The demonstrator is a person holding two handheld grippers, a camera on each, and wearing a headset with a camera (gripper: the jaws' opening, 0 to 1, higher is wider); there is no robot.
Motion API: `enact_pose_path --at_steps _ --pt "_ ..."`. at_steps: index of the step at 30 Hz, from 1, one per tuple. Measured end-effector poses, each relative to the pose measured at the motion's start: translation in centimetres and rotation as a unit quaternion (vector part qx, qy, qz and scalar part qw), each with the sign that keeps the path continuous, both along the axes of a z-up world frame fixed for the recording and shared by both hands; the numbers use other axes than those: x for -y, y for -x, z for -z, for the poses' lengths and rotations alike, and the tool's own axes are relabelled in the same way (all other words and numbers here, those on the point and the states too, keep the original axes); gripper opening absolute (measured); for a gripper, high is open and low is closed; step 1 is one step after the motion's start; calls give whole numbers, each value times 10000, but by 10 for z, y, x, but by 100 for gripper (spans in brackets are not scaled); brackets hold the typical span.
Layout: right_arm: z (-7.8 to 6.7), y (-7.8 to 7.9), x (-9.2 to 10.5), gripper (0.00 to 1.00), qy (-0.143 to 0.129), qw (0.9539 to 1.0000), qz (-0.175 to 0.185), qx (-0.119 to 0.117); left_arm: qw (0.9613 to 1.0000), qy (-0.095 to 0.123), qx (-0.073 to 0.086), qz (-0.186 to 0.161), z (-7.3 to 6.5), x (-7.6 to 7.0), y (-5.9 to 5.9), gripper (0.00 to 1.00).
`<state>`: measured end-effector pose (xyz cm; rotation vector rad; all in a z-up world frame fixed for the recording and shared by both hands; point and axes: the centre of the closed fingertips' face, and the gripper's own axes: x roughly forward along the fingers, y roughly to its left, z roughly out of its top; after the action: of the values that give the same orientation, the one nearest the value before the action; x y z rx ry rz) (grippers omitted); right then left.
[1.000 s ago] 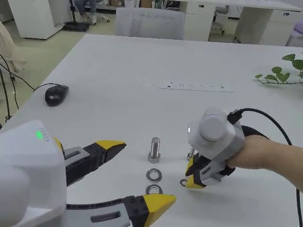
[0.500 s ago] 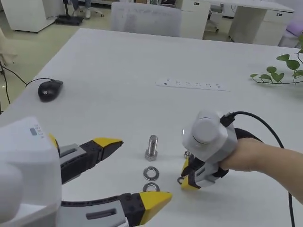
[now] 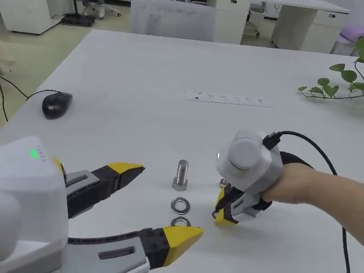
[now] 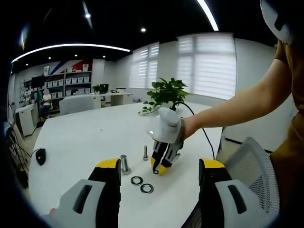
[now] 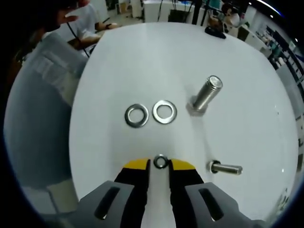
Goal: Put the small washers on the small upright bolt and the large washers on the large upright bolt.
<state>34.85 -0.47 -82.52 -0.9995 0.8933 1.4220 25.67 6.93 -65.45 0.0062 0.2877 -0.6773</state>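
Small washer [image 5: 160, 162] lies flat on table [image 5: 118, 61] nr its near edge, betw right gripper [image 5: 160, 165] tips, jaws closed in on it. Small bolt [image 5: 227, 168] just beside; large bolt [image 5: 206, 95] & 2 large washers [image 5: 137, 115] beyond. Left gripper [image 3: 162, 200] wide open.

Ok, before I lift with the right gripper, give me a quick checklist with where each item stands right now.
1. Small washer between the right gripper jaws: ok, it lies between the tips.
2. Firm grip on it: cannot tell; the jaws sit close on both sides, but contact is unclear.
3. Small bolt upright and bare: ok, it stands just beside the right gripper.
4. Large bolt upright: ok.
5. Large washers out of the way: ok, both lie flat, apart from the jaws.
6. Left gripper free: ok, it is open and holds nothing.
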Motion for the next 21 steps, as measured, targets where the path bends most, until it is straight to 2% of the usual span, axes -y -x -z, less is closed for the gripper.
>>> enact_pose_path --at_steps 6,15,18,21 --pt "0 -2 1 14 22 10000 -37 63 10000 0 0 7 0 1 -1 66" --pt "-1 -2 2 12 58 10000 15 39 10000 0 -11 -28 0 1 0 66" --pt "-8 -1 5 12 -30 9999 120 -54 10000 -17 -27 -36 1 1 0 66" --pt "-21 -7 13 12 -87 9998 187 -13 10000 -28 -33 -40 2 1 0 65"
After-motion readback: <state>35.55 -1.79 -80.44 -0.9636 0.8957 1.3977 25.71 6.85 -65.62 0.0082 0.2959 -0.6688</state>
